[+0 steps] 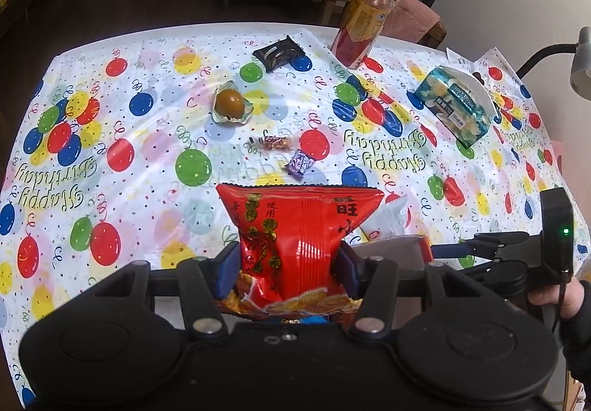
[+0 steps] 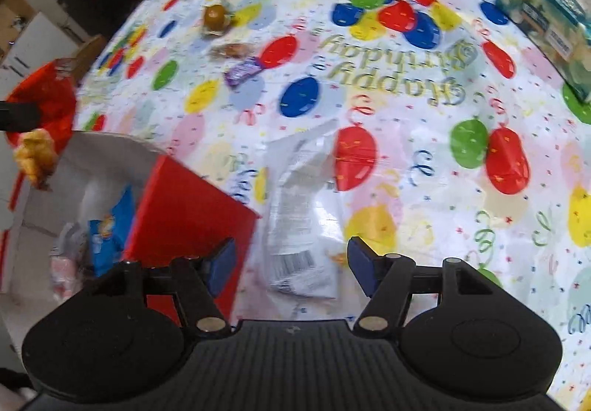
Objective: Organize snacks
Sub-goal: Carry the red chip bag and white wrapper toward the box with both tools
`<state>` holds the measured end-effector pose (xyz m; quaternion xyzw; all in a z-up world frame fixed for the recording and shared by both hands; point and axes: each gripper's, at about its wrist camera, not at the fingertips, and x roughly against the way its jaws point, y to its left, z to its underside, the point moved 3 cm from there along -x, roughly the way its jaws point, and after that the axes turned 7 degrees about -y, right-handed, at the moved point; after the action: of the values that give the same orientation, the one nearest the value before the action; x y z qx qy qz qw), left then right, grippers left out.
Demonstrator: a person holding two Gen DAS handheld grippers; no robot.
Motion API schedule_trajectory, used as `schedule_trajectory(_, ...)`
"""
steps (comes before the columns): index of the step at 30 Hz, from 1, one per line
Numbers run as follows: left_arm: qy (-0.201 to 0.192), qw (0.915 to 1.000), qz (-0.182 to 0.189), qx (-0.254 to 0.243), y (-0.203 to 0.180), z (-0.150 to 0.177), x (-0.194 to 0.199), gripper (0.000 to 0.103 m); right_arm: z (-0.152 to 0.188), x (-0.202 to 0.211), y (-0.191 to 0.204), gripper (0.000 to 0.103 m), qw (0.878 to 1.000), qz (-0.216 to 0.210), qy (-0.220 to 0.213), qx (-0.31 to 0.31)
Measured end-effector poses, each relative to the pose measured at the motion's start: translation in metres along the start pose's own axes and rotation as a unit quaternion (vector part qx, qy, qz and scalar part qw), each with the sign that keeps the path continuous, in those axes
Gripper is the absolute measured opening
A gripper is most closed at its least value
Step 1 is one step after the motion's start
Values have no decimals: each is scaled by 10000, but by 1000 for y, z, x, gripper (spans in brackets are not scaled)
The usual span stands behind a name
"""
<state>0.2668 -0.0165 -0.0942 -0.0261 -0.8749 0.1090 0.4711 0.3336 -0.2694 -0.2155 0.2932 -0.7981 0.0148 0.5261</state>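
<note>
My left gripper (image 1: pixel 288 263) is shut on a red snack bag (image 1: pixel 299 226), held upright above the table's near edge; the same red snack bag (image 2: pixel 40 108) shows at the far left of the right wrist view. My right gripper (image 2: pixel 291 263) is open above a flat white packet (image 2: pixel 299 211) lying on the balloon tablecloth (image 2: pixel 406 152). To its left stands a red box (image 2: pixel 188 204) with a white interior holding a blue packet (image 2: pixel 107 226). Loose on the cloth lie a purple candy (image 1: pixel 300 162), an orange candy (image 1: pixel 275 144), a brown round snack (image 1: pixel 229 103) and a black packet (image 1: pixel 279 52).
A drink bottle (image 1: pixel 364 23) stands at the table's far edge. A blue tissue pack (image 1: pixel 456 104) lies at the far right beside a lamp (image 1: pixel 580 63). A hand (image 1: pixel 554 296) holds the right gripper. Chairs and bags stand beyond the table.
</note>
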Motion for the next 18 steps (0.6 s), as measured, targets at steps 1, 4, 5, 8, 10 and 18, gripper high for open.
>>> schedule_trajectory(1, -2, 10000, -4, 4, 0, 0, 0, 53, 1, -2, -1, 65, 10000, 23, 38, 13)
schedule_trajectory(4, -9, 10000, -19, -10, -1, 0, 0, 53, 6, -6, 0, 65, 9999, 54, 100, 73)
schedule_trajectory(5, -12, 10000, -23, -18, -1, 1, 0, 53, 7, -7, 1, 65, 9998, 87, 103, 113)
schedule_trajectory(8, -16, 10000, -26, -25, -1, 1, 1, 53, 9, -8, 5, 56, 9997, 127, 101, 158)
schedule_trajectory(10, -17, 10000, -27, -28, -1, 1, 1, 53, 10, -8, 7, 54, 9997, 173, 62, 178)
schedule_trajectory(18, -40, 10000, -34, -19, -1, 1, 1, 53, 14, 2, 10, 44, 9995, 303, -117, 30)
